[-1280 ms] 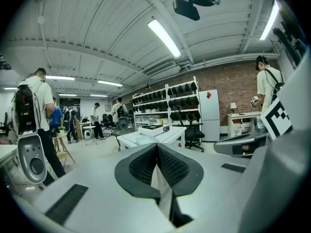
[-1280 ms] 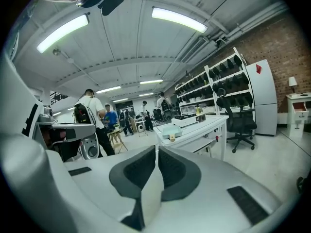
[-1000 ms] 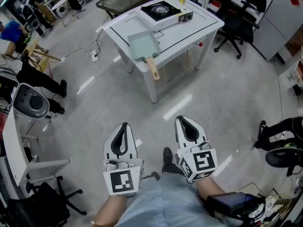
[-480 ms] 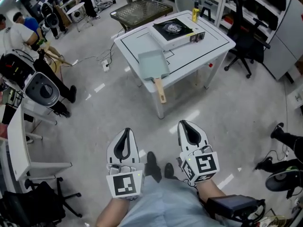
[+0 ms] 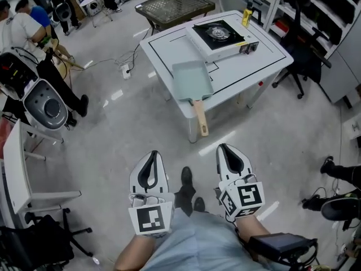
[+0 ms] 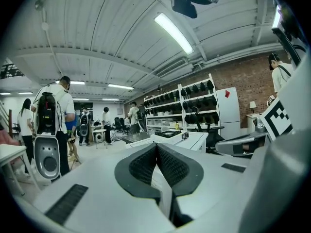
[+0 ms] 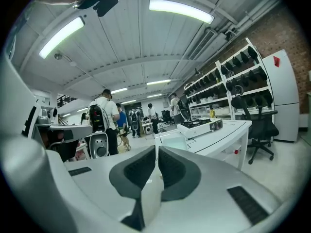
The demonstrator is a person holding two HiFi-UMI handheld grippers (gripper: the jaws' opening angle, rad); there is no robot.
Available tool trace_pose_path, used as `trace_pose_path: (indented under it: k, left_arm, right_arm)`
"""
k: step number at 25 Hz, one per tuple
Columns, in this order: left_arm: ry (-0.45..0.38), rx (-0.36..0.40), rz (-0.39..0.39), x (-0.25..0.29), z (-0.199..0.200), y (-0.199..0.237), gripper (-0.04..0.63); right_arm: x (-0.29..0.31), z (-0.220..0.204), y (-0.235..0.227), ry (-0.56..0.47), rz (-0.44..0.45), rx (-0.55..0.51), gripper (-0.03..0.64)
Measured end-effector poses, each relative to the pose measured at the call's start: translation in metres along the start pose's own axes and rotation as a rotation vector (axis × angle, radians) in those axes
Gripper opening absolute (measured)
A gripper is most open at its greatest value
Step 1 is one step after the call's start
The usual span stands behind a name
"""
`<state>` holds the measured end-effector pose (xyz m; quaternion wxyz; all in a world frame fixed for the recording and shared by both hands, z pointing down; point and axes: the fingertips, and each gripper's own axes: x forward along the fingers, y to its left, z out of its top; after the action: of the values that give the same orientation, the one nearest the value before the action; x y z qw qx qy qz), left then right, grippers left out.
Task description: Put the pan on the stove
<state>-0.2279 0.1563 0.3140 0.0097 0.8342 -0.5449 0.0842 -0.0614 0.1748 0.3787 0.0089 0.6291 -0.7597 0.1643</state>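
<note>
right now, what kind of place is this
Likely a lab or workshop, not a home kitchen: the portable stove and pan sit on a white work table on a bare floor, metal shelving lines a brick wall, and several people stand among equipment.

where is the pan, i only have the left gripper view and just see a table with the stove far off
observer: the pan lies on the table on the near side of the stove, with its wooden handle sticking out over the table edge toward the person.
operator: anything on the stove already
observer: no, the head view shows nothing standing on it.
operator: is the right tool carrying something
observer: no, the right tool is shut, with nothing between its jaws.
</note>
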Motion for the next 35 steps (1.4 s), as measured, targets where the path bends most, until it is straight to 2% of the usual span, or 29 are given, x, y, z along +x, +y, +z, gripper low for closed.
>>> trace_pose_path:
  k: [8, 14, 20, 23, 26, 30, 35]
  left_arm:
    - [0.005, -0.016, -0.013, 0.082, 0.004, 0.038, 0.018]
    - [-0.045, -0.009, -0.043, 0.133, 0.026, 0.063, 0.018]
    - [-0.116, -0.025, -0.055, 0.162, 0.051, 0.080, 0.018]
    - [-0.112, -0.017, -0.055, 0.169, 0.054, 0.083, 0.018]
    - [-0.143, -0.033, -0.070, 0.178, 0.061, 0.078, 0.018]
    - [-0.114, -0.008, -0.048, 0.199, 0.063, 0.078, 0.018]
    - [-0.070, -0.015, -0.024, 0.229, 0.052, 0.074, 0.018]
  right_arm:
    - [0.084, 0.022, -0.018, 0.002, -0.027, -0.007, 0.051]
    - [0.134, 0.054, -0.022, -0.037, -0.050, -0.024, 0.051]
    - [0.156, 0.085, -0.022, -0.087, -0.071, -0.060, 0.051]
    - [0.159, 0.097, -0.025, -0.110, -0.084, -0.070, 0.051]
    - [0.164, 0.104, -0.033, -0.120, -0.092, -0.079, 0.051]
    - [0.178, 0.105, -0.048, -0.111, -0.091, -0.078, 0.051]
    - [0.205, 0.095, -0.072, -0.062, -0.073, -0.061, 0.051]
